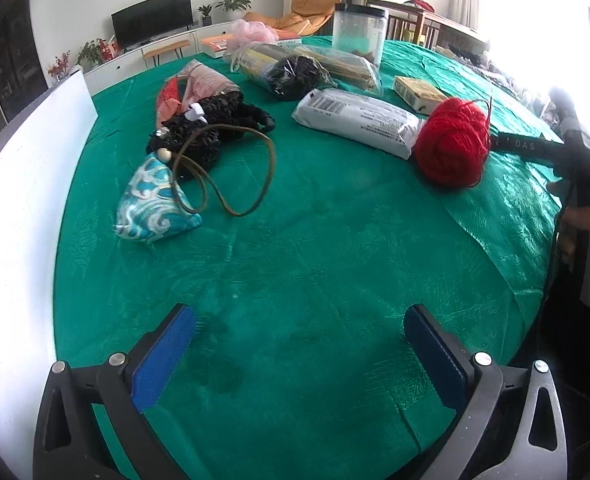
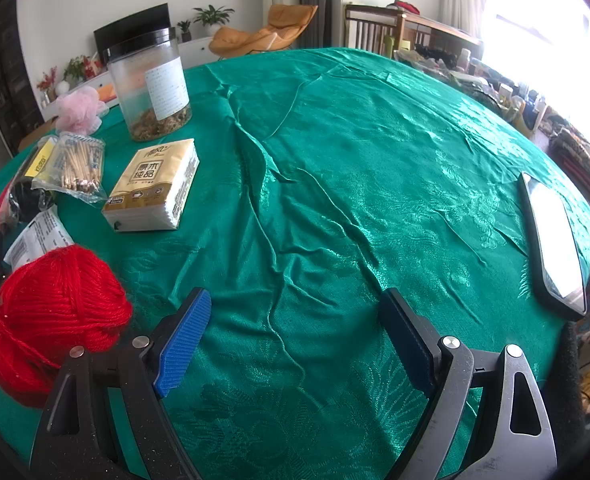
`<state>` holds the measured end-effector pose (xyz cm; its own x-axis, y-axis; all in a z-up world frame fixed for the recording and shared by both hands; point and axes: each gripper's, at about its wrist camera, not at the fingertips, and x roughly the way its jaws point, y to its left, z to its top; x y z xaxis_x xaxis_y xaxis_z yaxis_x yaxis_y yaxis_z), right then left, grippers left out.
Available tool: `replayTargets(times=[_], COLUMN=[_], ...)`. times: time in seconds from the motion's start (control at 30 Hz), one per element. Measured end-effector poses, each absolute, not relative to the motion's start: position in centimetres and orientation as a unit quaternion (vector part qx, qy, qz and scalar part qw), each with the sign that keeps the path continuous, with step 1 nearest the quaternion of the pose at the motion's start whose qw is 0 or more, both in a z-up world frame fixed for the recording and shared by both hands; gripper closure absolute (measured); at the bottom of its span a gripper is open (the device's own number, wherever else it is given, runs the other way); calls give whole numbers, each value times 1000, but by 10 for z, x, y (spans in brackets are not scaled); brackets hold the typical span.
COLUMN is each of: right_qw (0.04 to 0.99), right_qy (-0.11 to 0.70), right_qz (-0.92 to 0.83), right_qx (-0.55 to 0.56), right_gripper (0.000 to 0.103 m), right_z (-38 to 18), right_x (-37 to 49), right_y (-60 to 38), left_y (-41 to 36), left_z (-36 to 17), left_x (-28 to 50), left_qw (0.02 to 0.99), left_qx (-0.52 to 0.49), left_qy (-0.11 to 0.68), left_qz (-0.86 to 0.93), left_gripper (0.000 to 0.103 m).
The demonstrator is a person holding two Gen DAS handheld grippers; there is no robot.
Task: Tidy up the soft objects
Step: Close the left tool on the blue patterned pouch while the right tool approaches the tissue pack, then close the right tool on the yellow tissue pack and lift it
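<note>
Bench under shiny green cloth holds all items, none picked. Red yarn ball sits just beside right tool; both tools spread, empty. Grip its middle, not the loose strand. Left tool: blue-white patterned pouch next.

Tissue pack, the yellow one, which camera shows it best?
The right wrist view. There the tissue pack lies whole and close on the green cloth, with its printed top and side plain. The left wrist view shows it small and far, partly hidden behind the red yarn.
</note>
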<state>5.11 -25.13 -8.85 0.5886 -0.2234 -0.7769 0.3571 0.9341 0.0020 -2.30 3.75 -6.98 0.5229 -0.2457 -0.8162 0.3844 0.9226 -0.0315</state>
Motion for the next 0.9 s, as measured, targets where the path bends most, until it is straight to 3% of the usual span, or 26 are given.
replayTargets(times=[0.23,0.4,0.43,0.53,0.57,0.63,0.73,0.83,0.87,0.9], right_qw=[888,889,890,891,895,900,869,844,838,835], right_qy=[423,422,421,410,396,397,469,524,537,543], right_qz=[-164,-159,-150,-96,-85,-74,-18,1,-4,-11], right_qx=[79,81,86,170,188,163,155,113,95,89], right_gripper=[15,15,15,15,15,15,15,19,29,47], right_z=[-89,-88,-87,-70,-58,-38,-43,-64,-72,-77], right_x=[51,50,50,56,61,86,145,182,186,184], right_y=[-251,-251,-253,-270,-273,-266,-246,-219,-213,-211], left_y=[72,63,63,70,73,77,77,75,76,77], left_z=[-49,-66,-69,-72,-71,-68,-63,-55,-52,-47], left_x=[24,59,63,66,67,69,68,63,60,58], left_qw=[883,884,883,882,883,883,884,886,886,888], left_qx=[-17,13,14,5,2,-14,-15,-14,-17,-21], left_qy=[454,463,465,468,465,464,461,456,454,451], left_qz=[-116,-70,-62,-54,-58,-71,-78,-86,-90,-93], left_gripper=[0,0,3,48,56,56,57,57,57,57])
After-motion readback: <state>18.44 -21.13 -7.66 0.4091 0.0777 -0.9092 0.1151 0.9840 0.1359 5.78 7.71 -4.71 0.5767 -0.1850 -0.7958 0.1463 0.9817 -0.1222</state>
